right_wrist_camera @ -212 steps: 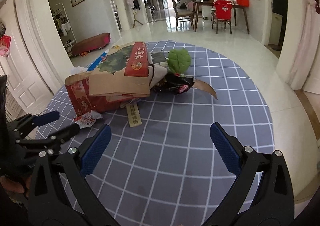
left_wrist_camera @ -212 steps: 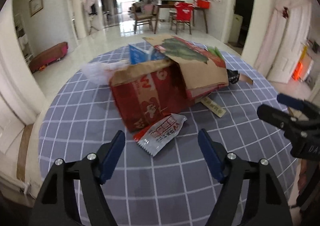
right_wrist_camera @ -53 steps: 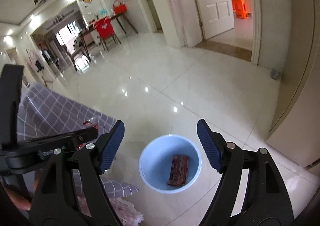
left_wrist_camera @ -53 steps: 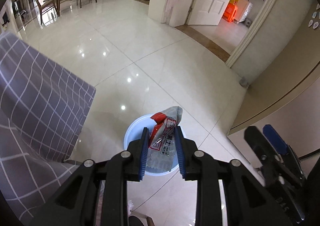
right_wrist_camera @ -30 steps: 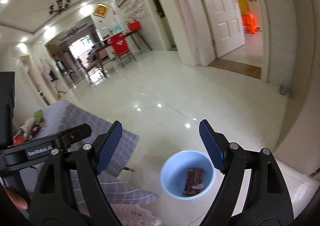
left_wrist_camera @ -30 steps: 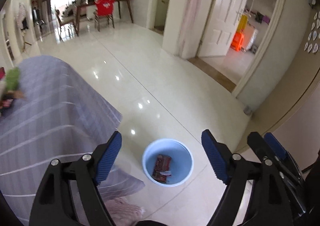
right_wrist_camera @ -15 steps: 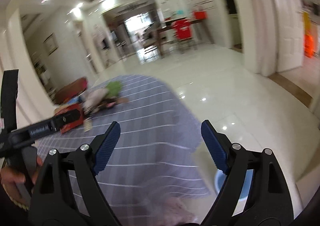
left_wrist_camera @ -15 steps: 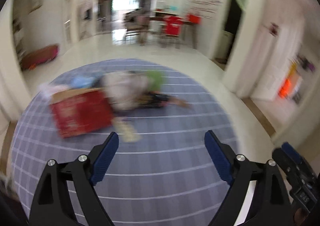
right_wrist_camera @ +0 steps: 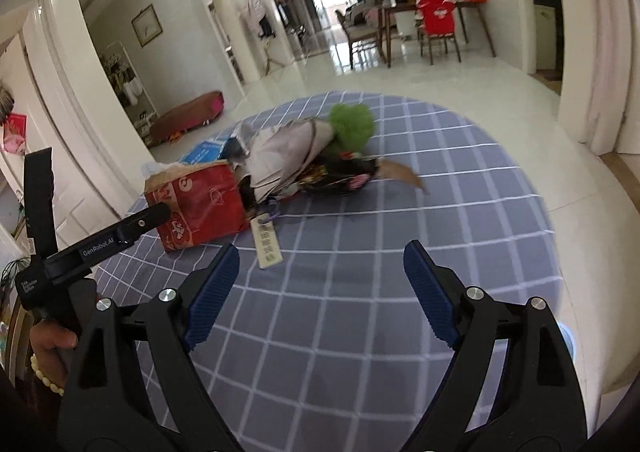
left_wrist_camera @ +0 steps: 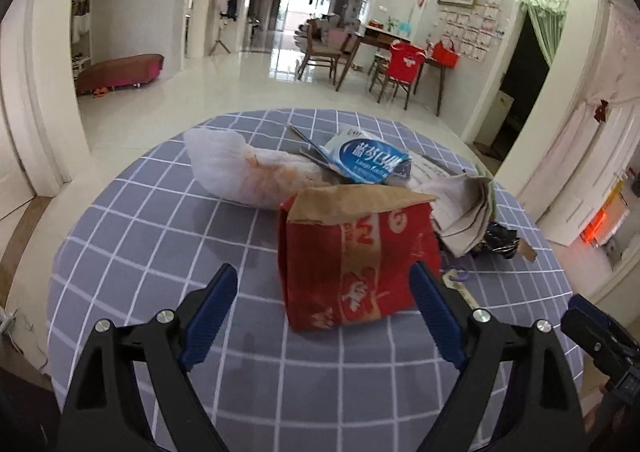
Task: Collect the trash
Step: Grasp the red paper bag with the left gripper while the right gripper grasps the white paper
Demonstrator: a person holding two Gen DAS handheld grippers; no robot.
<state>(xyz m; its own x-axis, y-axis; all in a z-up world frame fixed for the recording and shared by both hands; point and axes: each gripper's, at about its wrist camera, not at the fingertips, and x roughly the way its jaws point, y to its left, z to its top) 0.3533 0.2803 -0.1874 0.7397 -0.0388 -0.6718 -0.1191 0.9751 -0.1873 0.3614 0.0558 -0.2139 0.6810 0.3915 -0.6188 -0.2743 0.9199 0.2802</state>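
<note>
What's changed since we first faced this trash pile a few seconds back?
The silver-and-red snack wrapper that lay in front of the red carton is gone from the table; the left gripper dropped it in the blue bin. The flattened cardboard on the carton is gone too. Both grippers have swung back to the pile, the left gripper's jaws having just opened wider, the right gripper open and empty. The white bag, green leaf and paper slip remain.

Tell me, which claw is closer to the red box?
Left. The left claw is open right in front of the red box, box edge showing between its fingers. The right claw hangs open farther back, with the box off to its left.
</note>
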